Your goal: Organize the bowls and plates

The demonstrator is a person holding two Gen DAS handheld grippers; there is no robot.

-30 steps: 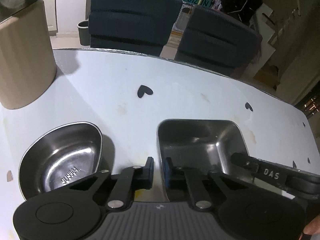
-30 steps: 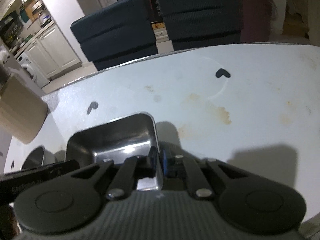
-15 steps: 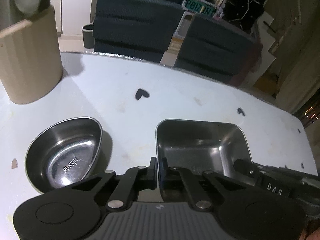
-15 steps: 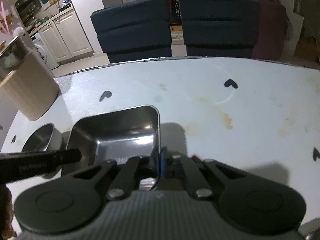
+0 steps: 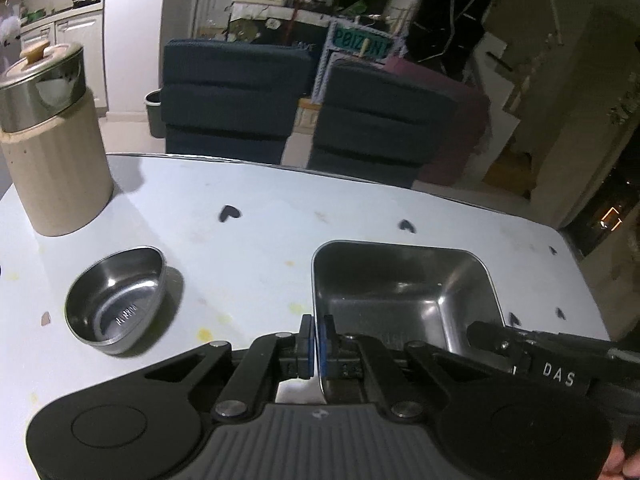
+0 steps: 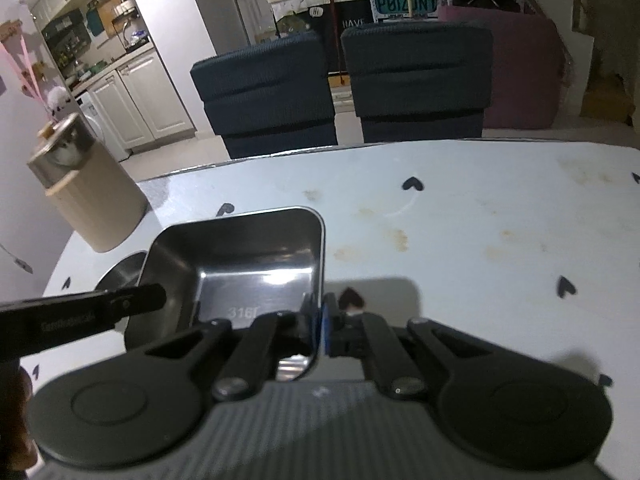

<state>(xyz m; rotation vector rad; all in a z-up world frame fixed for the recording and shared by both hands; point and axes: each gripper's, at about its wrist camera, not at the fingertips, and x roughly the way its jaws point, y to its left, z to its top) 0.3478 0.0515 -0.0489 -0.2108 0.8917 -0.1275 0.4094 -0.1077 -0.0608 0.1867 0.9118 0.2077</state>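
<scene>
A square steel bowl [image 5: 404,296] is held above the white table [image 5: 280,232]. My left gripper [image 5: 317,344] is shut on its left wall. My right gripper [image 6: 319,322] is shut on its right wall; the bowl [image 6: 240,256] fills the left of the right wrist view. A small rounded steel bowl [image 5: 116,300] sits on the table to the left of the square one; only its edge [image 6: 124,272] shows in the right wrist view, behind the square bowl.
A beige canister with a steel lid [image 5: 52,140] stands at the table's back left; it also shows in the right wrist view [image 6: 88,192]. Two dark blue chairs [image 5: 236,100] stand behind the far edge. Black heart stickers [image 6: 412,184] dot the table.
My left gripper has closed on the square bowl's left wall. Both grippers have risen with the bowl, and the table and small bowl look farther below.
</scene>
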